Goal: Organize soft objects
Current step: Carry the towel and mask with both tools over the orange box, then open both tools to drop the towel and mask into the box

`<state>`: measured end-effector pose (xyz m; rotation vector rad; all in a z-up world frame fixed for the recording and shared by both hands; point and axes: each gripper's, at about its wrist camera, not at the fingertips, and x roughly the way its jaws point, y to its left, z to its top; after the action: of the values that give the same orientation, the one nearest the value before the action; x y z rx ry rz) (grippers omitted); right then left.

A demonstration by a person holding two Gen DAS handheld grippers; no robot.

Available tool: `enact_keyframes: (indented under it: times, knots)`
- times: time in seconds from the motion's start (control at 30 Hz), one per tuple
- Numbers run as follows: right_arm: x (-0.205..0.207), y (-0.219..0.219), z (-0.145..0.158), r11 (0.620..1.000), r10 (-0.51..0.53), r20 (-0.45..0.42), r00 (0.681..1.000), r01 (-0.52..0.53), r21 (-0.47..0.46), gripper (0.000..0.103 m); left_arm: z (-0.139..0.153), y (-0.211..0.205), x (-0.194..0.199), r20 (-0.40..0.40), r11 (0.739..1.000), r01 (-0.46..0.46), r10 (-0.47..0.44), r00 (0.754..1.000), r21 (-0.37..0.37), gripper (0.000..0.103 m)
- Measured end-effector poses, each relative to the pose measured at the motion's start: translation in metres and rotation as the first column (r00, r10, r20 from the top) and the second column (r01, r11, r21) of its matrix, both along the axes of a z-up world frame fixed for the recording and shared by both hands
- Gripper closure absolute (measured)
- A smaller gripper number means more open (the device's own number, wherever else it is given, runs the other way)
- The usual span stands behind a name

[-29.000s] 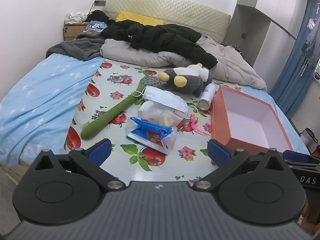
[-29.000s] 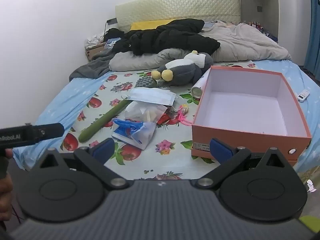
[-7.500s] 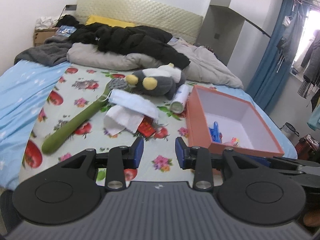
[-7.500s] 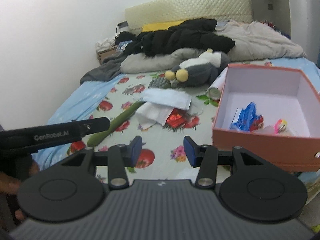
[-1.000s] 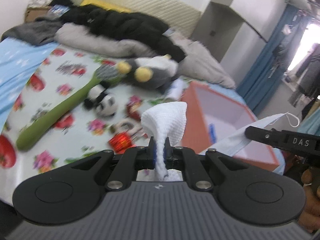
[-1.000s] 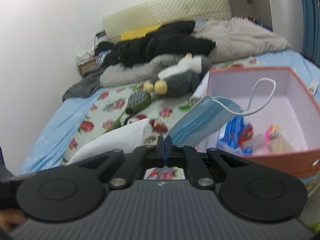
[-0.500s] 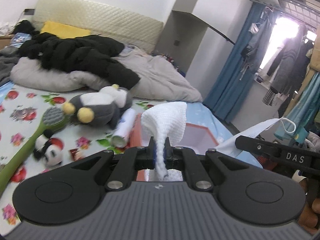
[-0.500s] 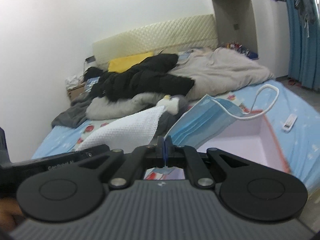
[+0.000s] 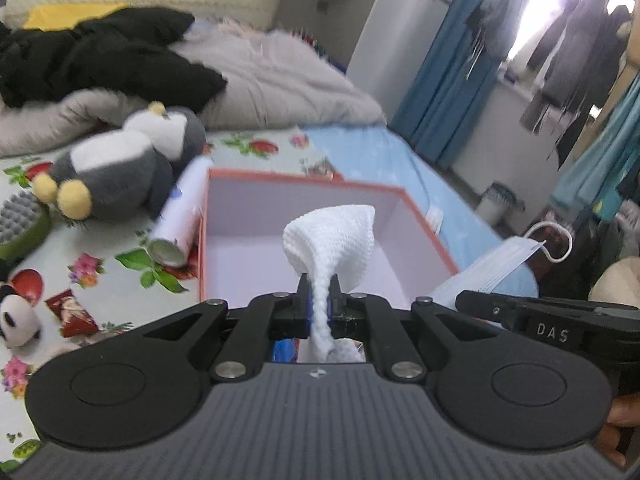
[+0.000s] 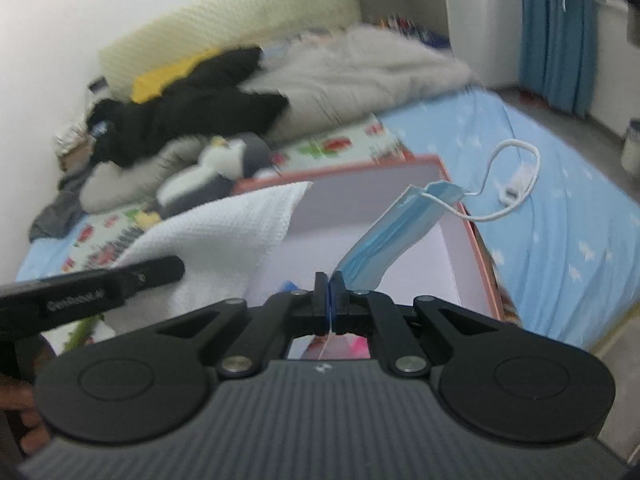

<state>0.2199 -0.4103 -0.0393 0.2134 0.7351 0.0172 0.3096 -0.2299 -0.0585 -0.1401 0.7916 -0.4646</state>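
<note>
My left gripper [image 9: 320, 294] is shut on a white knitted cloth [image 9: 332, 232] that stands up in a cone over the orange box [image 9: 304, 180]. My right gripper [image 10: 330, 294] is shut on the lower edge of a blue face mask [image 10: 404, 232], whose white ear loop [image 10: 516, 176] dangles past the box's right wall [image 10: 480, 252]. Both grippers hover above the box's near end. The cloth [image 10: 224, 232] also shows at the left of the right wrist view, and the mask [image 9: 492, 260] at the right of the left wrist view. Blue and pink items lie in the box, mostly hidden.
A grey plush penguin [image 9: 120, 168] and a white tube [image 9: 180, 220] lie left of the box on the flowered sheet. A green brush [image 9: 20, 220], a small panda toy [image 9: 16, 320] and a red packet [image 9: 72, 314] sit further left. Black and grey bedding [image 9: 120, 60] is heaped behind.
Both grippers have swept to the right with the cloth and the mask, from over the flowered sheet to over the near end of the orange box. The grips stayed closed.
</note>
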Motion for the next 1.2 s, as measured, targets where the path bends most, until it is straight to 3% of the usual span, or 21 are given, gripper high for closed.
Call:
enact_keyframes:
  times: [0.33, 0.63, 0.67, 0.7, 0.73, 0.77, 0.8, 1.2]
  knots:
    - [0.045, -0.023, -0.072, 0.998, -0.049, -0.171, 0.984, 0.056, 0.037, 0.097, -0.067, -0.028, 0.055, -0.135, 0.995, 0.056, -0.044, 0.99, 0.087, 0.096]
    - [0.061, -0.03, -0.095, 0.995, -0.062, -0.227, 0.972, 0.078, 0.064, 0.096, -0.08, -0.031, 0.065, -0.165, 0.993, 0.063, -0.046, 0.985, 0.1, 0.095]
    - [0.061, -0.03, -0.095, 0.995, -0.064, -0.23, 0.971, 0.081, 0.062, 0.096, -0.079, -0.03, 0.064, -0.166, 0.993, 0.06, -0.044, 0.985, 0.097, 0.093]
    - [0.062, -0.03, -0.094, 0.995, -0.069, -0.233, 0.97, 0.084, 0.057, 0.094, -0.078, -0.029, 0.063, -0.166, 0.994, 0.054, -0.038, 0.985, 0.096, 0.084]
    - [0.062, -0.029, -0.093, 0.995, -0.071, -0.232, 0.97, 0.086, 0.055, 0.083, -0.075, -0.027, 0.062, -0.163, 0.994, 0.05, -0.034, 0.986, 0.092, 0.07]
    - [0.062, -0.029, -0.091, 0.995, -0.074, -0.23, 0.97, 0.088, 0.052, 0.062, -0.07, -0.026, 0.06, -0.155, 0.995, 0.044, -0.03, 0.987, 0.092, 0.064]
    - [0.061, -0.029, -0.089, 0.994, -0.08, -0.228, 0.97, 0.094, 0.049, 0.055, -0.064, -0.024, 0.056, -0.139, 0.995, 0.041, -0.029, 0.99, 0.088, 0.061]
    - [0.025, -0.017, -0.026, 0.993, -0.102, -0.072, 0.992, 0.107, 0.057, 0.055, 0.026, 0.006, 0.0, 0.037, 0.999, 0.021, -0.023, 0.999, 0.041, 0.061]
